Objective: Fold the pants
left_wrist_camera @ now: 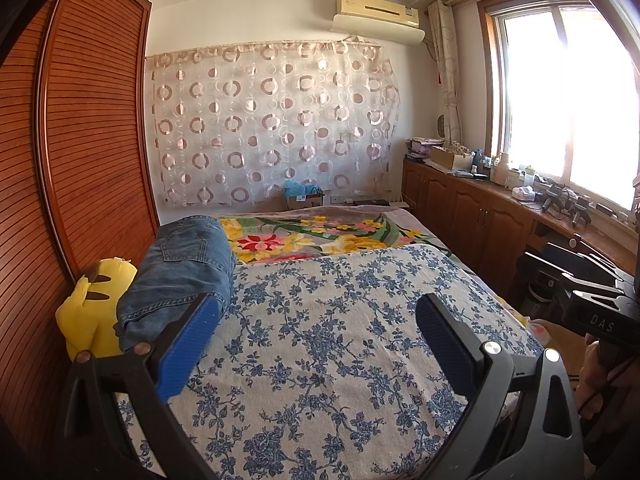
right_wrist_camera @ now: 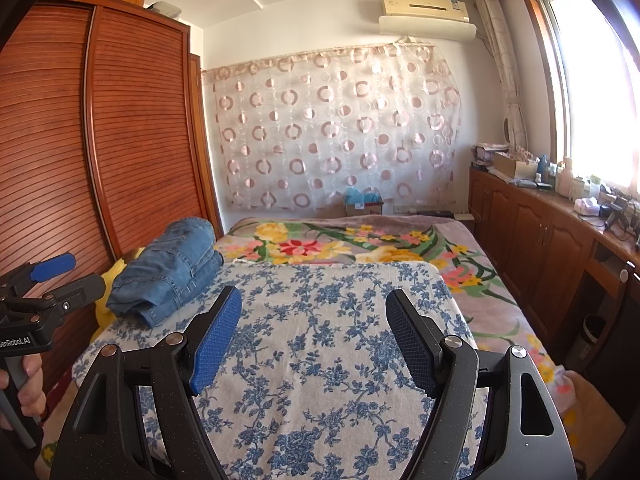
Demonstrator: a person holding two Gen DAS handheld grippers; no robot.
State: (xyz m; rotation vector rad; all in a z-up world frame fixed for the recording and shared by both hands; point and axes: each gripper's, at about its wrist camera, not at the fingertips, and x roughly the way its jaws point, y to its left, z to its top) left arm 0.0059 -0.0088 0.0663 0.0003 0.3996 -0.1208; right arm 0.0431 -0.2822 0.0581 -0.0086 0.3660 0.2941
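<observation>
Lying at the far left edge of the bed (right_wrist_camera: 360,380), against the wooden wardrobe (right_wrist_camera: 132,120), the jeans (right_wrist_camera: 172,268) form a compact bundle that appears already folded in layers, resting partly on the blue-flowered sheet (left_wrist_camera: 340,340) and partly beside a yellow plush toy (left_wrist_camera: 92,300). The bundle's long axis runs from the near left toward the far middle of the bed, roughly parallel to the wardrobe front. Both tongs hover above the near part of the sheet and touch nothing. The left gripper (left_wrist_camera: 320,328) has its jaws spread wide and empty; the jeans sit just beyond and to the left of its left finger, which overlaps the denim in the left wrist view, though contact cannot be confirmed. The right gripper (right_wrist_camera: 314,332) is likewise spread wide and empty, with the jeans well apart to its far left. The left gripper is therefore judged the nearer of the two, so any further reach for the jeans would probably be a leftward and forward one, led by that side.
</observation>
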